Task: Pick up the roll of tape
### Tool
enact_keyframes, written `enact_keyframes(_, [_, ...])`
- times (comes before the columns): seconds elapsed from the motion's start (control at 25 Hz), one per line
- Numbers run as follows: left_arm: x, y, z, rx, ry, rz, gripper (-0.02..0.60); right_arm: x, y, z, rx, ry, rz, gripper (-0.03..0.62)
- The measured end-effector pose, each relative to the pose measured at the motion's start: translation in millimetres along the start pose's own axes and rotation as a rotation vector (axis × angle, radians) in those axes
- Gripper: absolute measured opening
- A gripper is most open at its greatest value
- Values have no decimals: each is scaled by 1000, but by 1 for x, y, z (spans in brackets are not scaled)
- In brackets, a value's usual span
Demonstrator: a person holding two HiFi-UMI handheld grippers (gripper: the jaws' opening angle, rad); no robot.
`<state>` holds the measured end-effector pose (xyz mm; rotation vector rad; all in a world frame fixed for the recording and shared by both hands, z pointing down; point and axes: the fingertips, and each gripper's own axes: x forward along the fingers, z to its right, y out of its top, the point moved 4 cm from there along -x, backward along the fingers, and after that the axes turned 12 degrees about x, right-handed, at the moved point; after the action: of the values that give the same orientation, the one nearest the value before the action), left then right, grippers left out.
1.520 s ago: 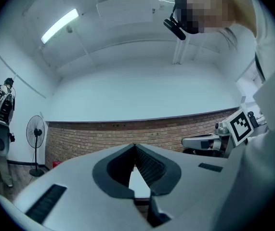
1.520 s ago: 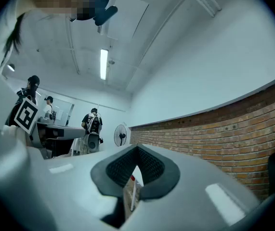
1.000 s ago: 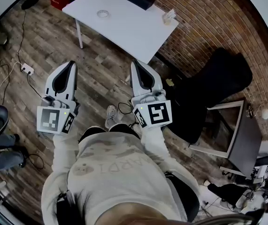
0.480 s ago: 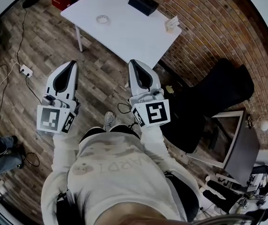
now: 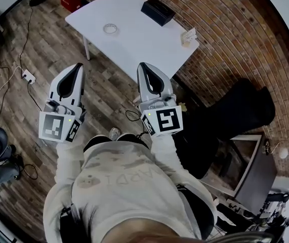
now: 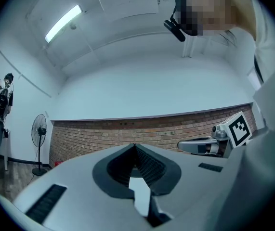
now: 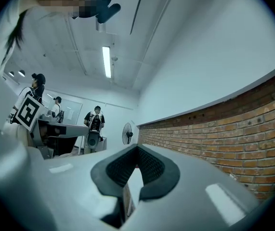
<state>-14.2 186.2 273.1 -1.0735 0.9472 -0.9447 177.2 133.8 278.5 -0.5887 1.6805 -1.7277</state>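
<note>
Roll of tape (image 5: 110, 29): lies flat on the white worktop (image 5: 134, 42), toward its left end, well apart from both tongs.
Black box (image 5: 157, 11): same worktop, far side.
Left tongs (image 5: 77, 67): clenched, empty, held over the wooden floor (image 5: 33, 49).
Right tongs (image 5: 143, 66): clenched, empty, near the worktop's near edge.

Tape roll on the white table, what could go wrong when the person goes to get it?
Both the left gripper and right gripper are shut and empty; unopened, they might just shove the roll of tape across the table. A cable lies on the floor by the person's feet, so a trip is possible.
</note>
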Motion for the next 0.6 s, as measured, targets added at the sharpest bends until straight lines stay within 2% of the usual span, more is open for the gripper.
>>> enact_keyframes(0.16, [20,3,6,3,21,-3,6,8,-2,21,13,27,-4,11])
enact_keyframes(0.6, [57,-15,12,-1,13,-37,6,29,-13,58,53,37,-15,11])
